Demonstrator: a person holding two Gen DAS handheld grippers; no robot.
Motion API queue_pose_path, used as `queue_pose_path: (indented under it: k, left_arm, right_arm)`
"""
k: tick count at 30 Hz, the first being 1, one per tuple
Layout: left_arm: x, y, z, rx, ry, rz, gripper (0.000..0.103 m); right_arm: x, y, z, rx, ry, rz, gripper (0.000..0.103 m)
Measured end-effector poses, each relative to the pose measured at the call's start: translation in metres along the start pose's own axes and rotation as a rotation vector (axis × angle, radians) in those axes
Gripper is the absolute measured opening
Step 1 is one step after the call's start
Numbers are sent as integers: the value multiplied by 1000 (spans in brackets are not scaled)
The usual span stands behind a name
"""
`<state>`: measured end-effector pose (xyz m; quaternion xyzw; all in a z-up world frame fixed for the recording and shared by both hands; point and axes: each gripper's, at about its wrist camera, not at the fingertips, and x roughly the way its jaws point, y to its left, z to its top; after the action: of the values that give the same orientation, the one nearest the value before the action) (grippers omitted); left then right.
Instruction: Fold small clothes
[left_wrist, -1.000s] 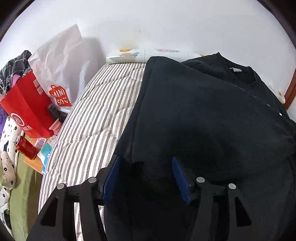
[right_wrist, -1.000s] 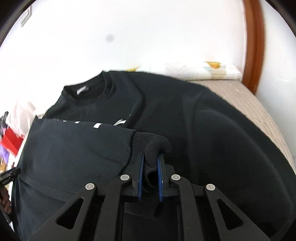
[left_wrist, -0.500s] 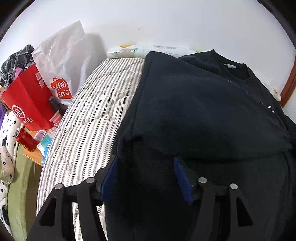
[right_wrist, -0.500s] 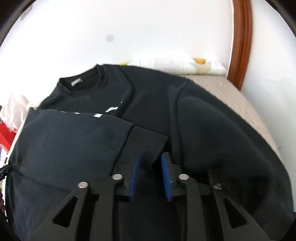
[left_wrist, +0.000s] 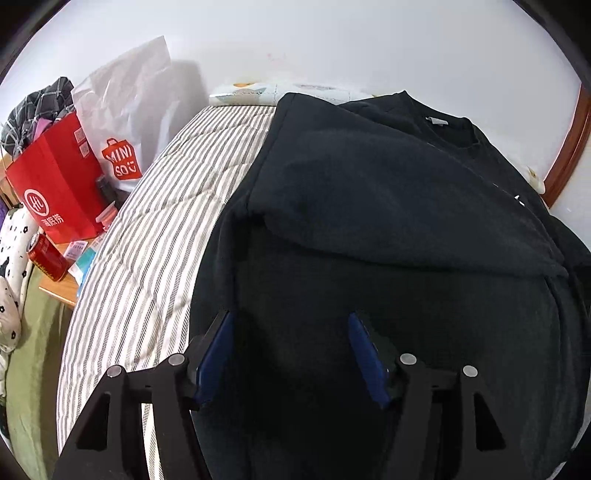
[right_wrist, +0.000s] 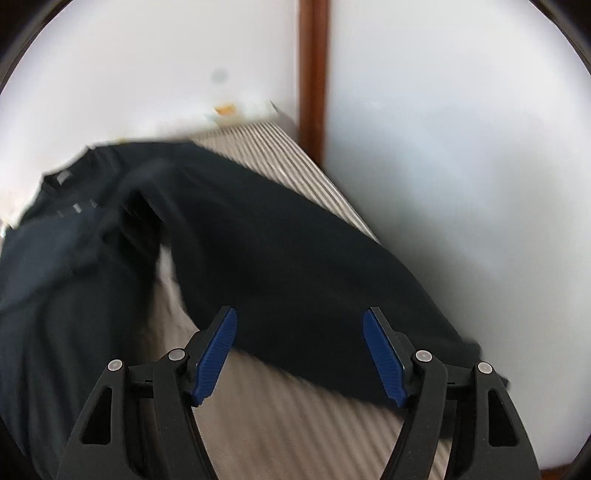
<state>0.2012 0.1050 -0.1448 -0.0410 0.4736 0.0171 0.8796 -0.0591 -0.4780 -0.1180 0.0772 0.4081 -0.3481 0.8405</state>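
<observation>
The right tool has just been opening; it is wide apart with nothing gripped, above the free sleeve of the black long-sleeved cotton sweatshirt. The left tool is spread too, hovering over the sweatshirt's body, likely ready to smooth it. The sweatshirt lies on the striped bed, one sleeve folded across.

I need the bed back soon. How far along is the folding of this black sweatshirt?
Early. Done: one sleeve lies folded across the black sweatshirt. In hand: nothing; the right tool, just opened, hangs over the other sleeve, the left tool is open too. Left: that outstretched sleeve and the body folds.
</observation>
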Motion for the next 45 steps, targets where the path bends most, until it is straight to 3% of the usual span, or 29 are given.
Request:
queue_pose_path:
  k: [5, 9, 10, 12, 13, 15, 18, 21, 24, 30, 35, 38, 45]
  left_arm:
    - [-4, 1, -13, -8, 6, 15, 62]
    - [-14, 4, -24, 5, 3, 25, 62]
    - [-18, 6, -28, 8, -1, 27, 62]
    - [-24, 12, -33, 7, -9, 31, 62]
    - [-27, 16, -35, 1, -13, 35, 62]
    - [-32, 25, -39, -15, -21, 36, 62]
    - [-38, 39, -43, -52, -34, 26, 62]
    - [-39, 47, -46, -74, -42, 14, 62]
    - [-40, 55, -52, -94, -48, 1, 62]
    - [-38, 64, -60, -104, -38, -20, 62]
    - [-42, 70, -61, -128, -51, -47, 62]
    - [-42, 72, -62, -129, -56, -58, 62]
    - [-30, 70, -56, -132, -34, -61, 62]
  right_arm:
    - [13, -1, -19, -70, 14, -18, 71]
    - [18, 1, -17, -16, -21, -46, 70]
    - [20, 0, -15, 0, -30, -56, 66]
    - [22, -1, -10, 31, -37, -57, 43]
    - [22, 0, -6, 32, -49, -80, 22]
    - [22, 5, 0, -6, -57, -88, 13]
    - [9, 13, 17, -16, -100, -110, 12]
    - [-22, 29, 36, -14, -188, -52, 11]
    - [-53, 66, 56, -58, -283, 12, 11]
    - [-96, 155, 78, -158, -387, 167, 11]
    - [-97, 247, 90, -242, -397, 335, 11]
    - [-90, 290, 88, -296, -391, 372, 11]
    - [-38, 367, 74, -414, -256, 441, 15]
